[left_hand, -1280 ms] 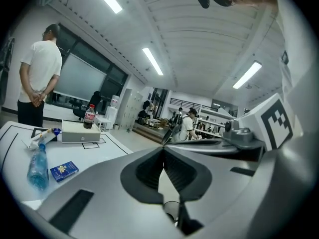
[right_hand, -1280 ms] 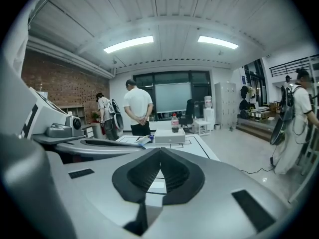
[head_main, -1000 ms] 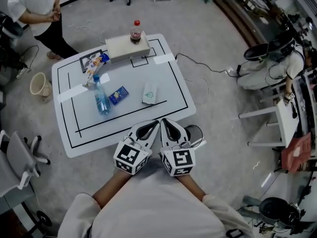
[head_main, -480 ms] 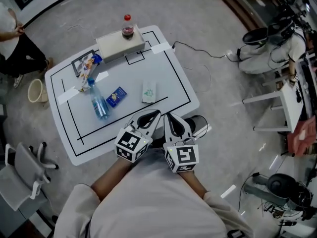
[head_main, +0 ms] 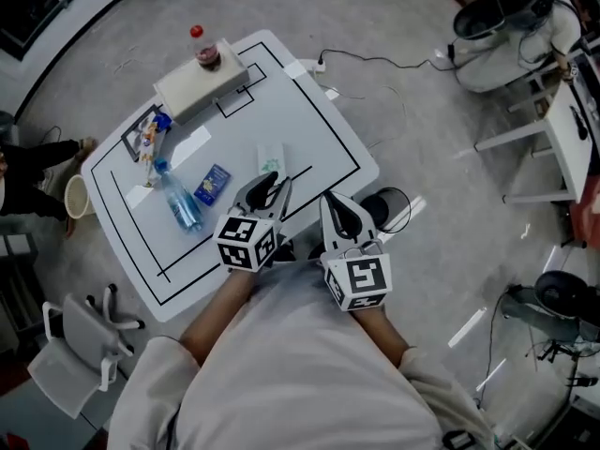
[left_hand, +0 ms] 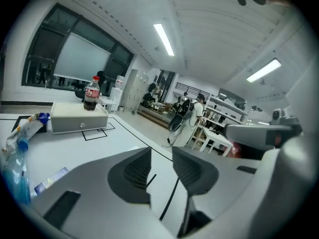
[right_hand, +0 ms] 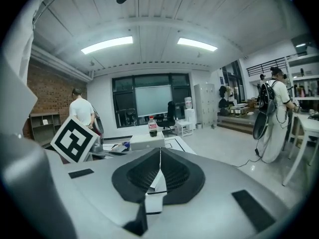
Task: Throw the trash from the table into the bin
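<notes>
Grey floor (head_main: 422,82), open office; ceiling strip lights show in gripper views only. White desk (head_main: 319,139), black lines on top. Grey box (head_main: 202,87) at far edge, cola bottle (head_main: 206,52) upright on it. Left claw (head_main: 269,187) over desk, jaws just been opening, nothing between. White packet (head_main: 271,160) just ahead of tips – head view only. Right claw (head_main: 339,209) closed, empty, at near edge. Water bottle (head_main: 178,200) lying flat, cap toward snack bag (head_main: 150,139) – blue packet (head_main: 213,184) beside it, slanted.
</notes>
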Tool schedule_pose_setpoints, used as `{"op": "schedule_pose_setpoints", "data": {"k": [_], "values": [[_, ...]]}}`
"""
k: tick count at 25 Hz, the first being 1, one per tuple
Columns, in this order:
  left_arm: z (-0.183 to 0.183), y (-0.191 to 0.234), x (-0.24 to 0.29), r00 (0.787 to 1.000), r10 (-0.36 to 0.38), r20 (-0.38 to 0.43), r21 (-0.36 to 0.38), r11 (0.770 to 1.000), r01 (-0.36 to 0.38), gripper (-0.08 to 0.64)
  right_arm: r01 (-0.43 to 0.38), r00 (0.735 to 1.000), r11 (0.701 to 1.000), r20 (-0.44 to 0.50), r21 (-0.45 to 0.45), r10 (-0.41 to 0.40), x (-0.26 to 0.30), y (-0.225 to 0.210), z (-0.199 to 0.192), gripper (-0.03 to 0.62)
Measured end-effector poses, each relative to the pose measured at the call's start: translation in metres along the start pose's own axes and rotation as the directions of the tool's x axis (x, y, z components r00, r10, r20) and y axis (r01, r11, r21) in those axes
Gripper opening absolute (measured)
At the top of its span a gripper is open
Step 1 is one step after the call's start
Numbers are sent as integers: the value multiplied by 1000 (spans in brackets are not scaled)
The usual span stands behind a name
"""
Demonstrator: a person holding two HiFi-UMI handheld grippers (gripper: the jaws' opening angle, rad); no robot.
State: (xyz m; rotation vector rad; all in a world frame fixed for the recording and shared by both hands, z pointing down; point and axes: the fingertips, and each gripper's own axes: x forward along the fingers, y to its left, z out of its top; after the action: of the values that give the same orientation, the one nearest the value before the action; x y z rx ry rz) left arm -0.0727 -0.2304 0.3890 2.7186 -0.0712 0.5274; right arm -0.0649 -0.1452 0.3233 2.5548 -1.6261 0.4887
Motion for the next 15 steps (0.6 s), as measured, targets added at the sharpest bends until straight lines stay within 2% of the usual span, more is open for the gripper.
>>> {"op": "schedule_pose_setpoints", "data": {"k": [1,6,11,15], "values": [[-3,5,5,1000,18,-20,-2,1000,-18,145,6,1000,1000,1,7,-6,-1,-3,0,20],[-20,38,25,984,149,-97,17,989,-148,280,25,1000,999,4,27,-25,1,-7,0,20],[-36,73,42,949,279,-147,-12,959,-284,341,16,1000,1000,-5,27,-16,6,-2,-2,20],[-43,85,56,932,321,-167,-47,942,-332,371,0,1000,1000,-21,23,0,10,6,-4,20]]}}
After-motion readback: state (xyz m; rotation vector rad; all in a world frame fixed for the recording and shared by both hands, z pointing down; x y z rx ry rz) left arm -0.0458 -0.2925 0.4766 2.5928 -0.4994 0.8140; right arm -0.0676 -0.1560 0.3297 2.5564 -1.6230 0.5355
